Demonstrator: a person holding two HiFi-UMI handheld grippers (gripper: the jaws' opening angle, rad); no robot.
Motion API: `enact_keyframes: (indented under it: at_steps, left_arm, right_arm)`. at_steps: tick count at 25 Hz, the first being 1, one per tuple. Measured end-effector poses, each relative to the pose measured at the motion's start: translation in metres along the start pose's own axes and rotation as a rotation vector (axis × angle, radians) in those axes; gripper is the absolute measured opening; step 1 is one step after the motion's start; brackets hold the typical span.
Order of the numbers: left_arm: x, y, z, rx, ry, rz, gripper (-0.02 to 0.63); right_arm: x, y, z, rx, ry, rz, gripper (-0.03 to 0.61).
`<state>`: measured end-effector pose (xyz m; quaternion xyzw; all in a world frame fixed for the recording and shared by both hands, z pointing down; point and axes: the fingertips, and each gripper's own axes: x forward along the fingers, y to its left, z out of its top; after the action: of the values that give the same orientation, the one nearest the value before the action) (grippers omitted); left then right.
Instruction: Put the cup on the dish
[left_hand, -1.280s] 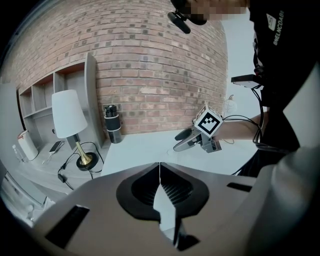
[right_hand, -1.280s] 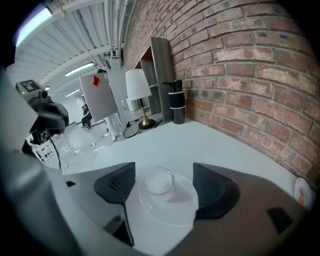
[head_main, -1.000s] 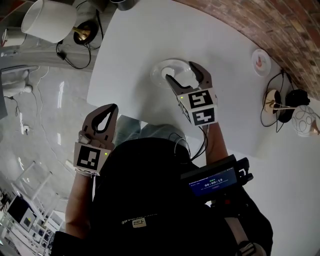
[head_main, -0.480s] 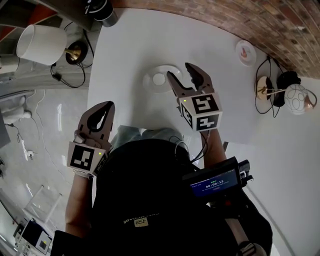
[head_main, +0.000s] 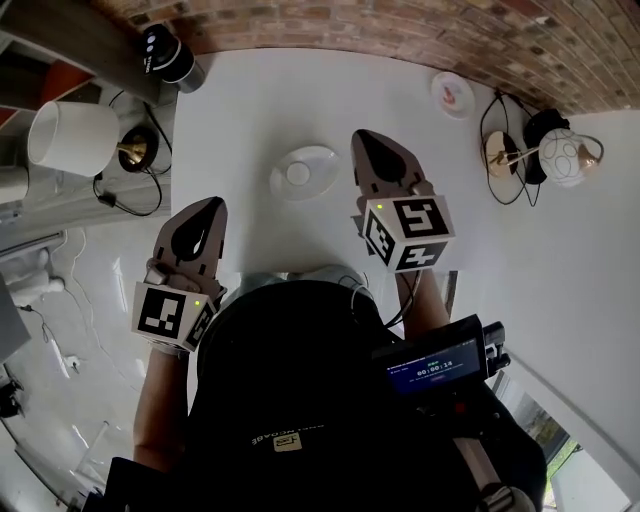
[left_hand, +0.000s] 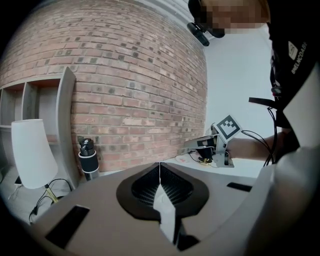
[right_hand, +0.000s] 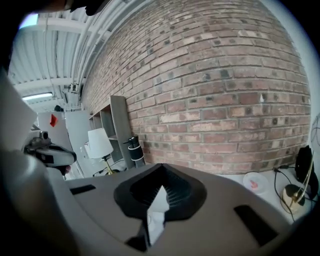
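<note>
The white dish (head_main: 318, 165) lies on the white table (head_main: 260, 100), with a small round white shape at its centre (head_main: 298, 173) that looks like the cup. My right gripper (head_main: 366, 137) hangs above the table just right of the dish, apart from it. Its jaws have just been closing and now meet with nothing between them (right_hand: 161, 166). My left gripper (head_main: 211, 205) is shut and empty at the table's near left edge, its tips touching in the left gripper view (left_hand: 160, 164). The right gripper (left_hand: 210, 145) also shows there, at the right.
A small plate with a red mark (head_main: 453, 93) sits at the far right of the table. A black bottle (head_main: 166, 56) stands at the far left corner. A white-shaded lamp (head_main: 68, 136) is left of the table, a brass lamp and patterned globe (head_main: 572, 154) to the right. A brick wall (head_main: 400, 30) runs behind.
The right gripper's jaws, open around the cup on the dish a second ago, have shut and lifted away to the right. Both grippers have risen.
</note>
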<state>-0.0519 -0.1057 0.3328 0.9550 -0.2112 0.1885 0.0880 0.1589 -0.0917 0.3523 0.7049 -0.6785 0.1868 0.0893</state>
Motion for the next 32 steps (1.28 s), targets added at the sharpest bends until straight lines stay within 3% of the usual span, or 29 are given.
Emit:
enact_keyframes:
  at_steps: [8, 13, 17, 32]
  left_arm:
    - [0.018, -0.003, 0.019, -0.020, -0.032, -0.068, 0.008]
    - [0.025, -0.002, 0.036, -0.034, -0.123, -0.101, 0.008]
    - [0.032, -0.003, 0.044, -0.058, -0.140, -0.119, 0.006]
    - [0.048, -0.027, 0.072, -0.068, -0.169, -0.248, 0.008]
  right_arm:
    - [-0.029, 0.007, 0.028, 0.021, -0.082, -0.036, 0.003]
    - [-0.046, 0.015, 0.041, 0.031, -0.121, -0.043, 0.003]
    - [-0.063, 0.016, 0.051, 0.042, -0.157, -0.055, 0.003]
    - [-0.105, 0.017, 0.066, 0.241, -0.292, -0.053, 0.003]
